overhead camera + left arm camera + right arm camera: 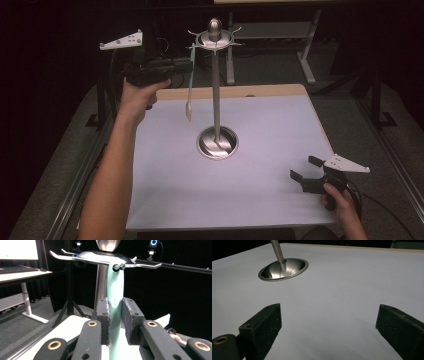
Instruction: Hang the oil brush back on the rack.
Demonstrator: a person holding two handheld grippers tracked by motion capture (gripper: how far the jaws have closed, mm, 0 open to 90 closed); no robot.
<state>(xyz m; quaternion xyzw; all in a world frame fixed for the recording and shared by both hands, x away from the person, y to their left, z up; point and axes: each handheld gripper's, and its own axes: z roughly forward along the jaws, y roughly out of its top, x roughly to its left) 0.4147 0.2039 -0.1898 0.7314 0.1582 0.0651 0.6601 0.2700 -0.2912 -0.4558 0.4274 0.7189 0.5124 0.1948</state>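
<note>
- The fingers (107, 322) of the left gripper (115, 322) stand on both sides of the pale green handle of a spoon (115, 292). The left finger lies on the handle; on the right side a thin gap seems to remain, so I judge the hold as loose or just released, not a firm clamp.
- The spoon hangs upright by the hole at the top of its handle, on one hook of the metal stand (102, 287). In the high view the spoon (190, 95) hangs left of the pole, with its pale bowl at the bottom, free above the counter (280, 200).
- The spoon looks like plastic or silicone: light, rather stiff in the handle, and smooth, so it can slip or swing between the fingers.
- I think the best place to hold is the flat middle of the handle, below the hole, where the fingers are now. A hold close to the hook leaves little room to lift the hole off.
- The stand (217, 142) is tall and thin on a round base. A side pull on the spoon may tilt it, so a move upward first seems safer.
- The right gripper (306, 172) rests near the right front corner of the counter, with its fingers (262, 325) wide apart and nothing between them.
</note>
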